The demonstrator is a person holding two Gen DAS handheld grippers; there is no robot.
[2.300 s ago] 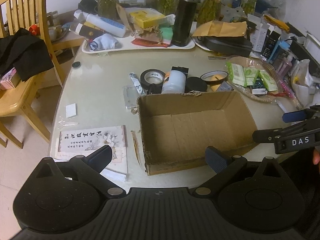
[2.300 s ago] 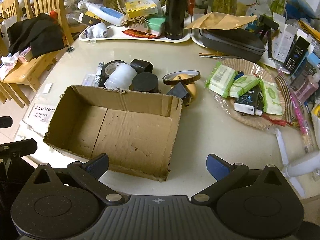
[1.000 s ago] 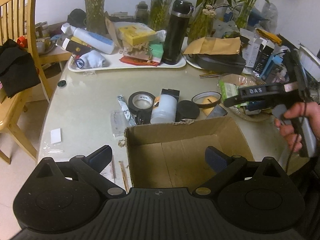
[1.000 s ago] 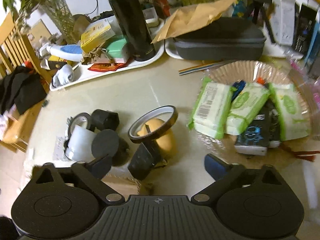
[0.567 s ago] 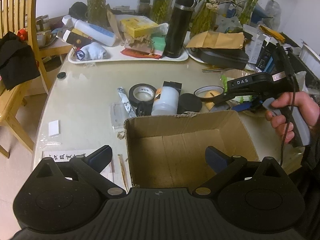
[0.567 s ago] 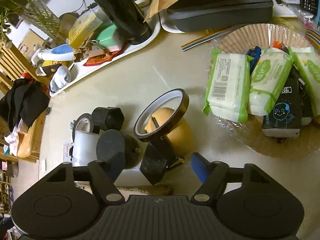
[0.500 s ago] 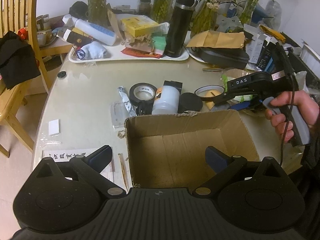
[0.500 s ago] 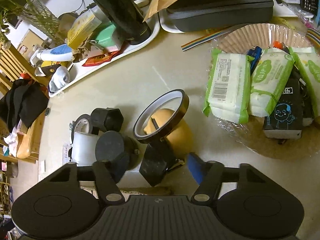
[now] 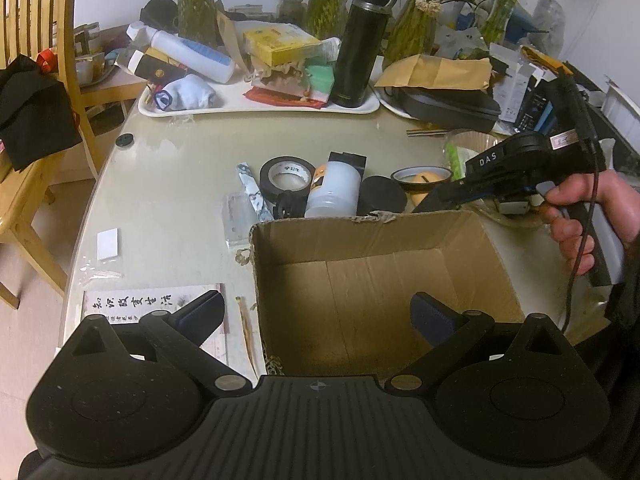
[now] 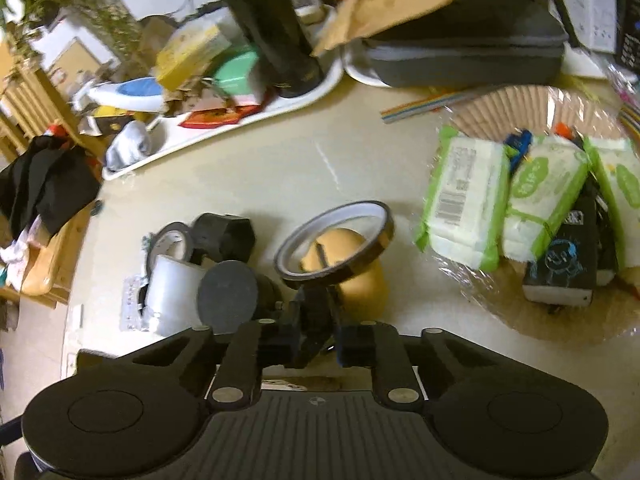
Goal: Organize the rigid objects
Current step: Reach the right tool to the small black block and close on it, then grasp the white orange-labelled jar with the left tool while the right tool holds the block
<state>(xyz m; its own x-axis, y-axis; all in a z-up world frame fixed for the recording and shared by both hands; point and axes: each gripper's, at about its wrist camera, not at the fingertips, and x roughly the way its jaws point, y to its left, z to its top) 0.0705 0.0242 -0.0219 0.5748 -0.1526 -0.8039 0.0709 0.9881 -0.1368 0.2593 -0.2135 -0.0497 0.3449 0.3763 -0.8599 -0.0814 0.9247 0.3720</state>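
Observation:
An open cardboard box [image 9: 384, 280] stands on the table in front of my left gripper [image 9: 316, 312], which is open and empty above the box's near edge. Behind the box lie a black tape roll [image 9: 286, 176], a white jar [image 9: 332, 196], a black round lid [image 9: 382, 198] and a thin brown tape ring [image 9: 420, 178] over a yellow object. My right gripper [image 10: 316, 340] is shut on a small black block [image 10: 314, 316] just below the tape ring [image 10: 334, 240]. The right gripper also shows in the left wrist view [image 9: 444, 196].
A white tray [image 9: 256, 104] with a black flask [image 9: 358, 40], bottles and boxes stands at the back. A basket of green wipe packs [image 10: 520, 200] sits on the right. A wooden chair [image 9: 32, 120] is at the left. A printed card [image 9: 156, 304] lies near the box.
My right gripper has come down behind the box and its jaws have shut on the black block. The left gripper has stayed open over the box.

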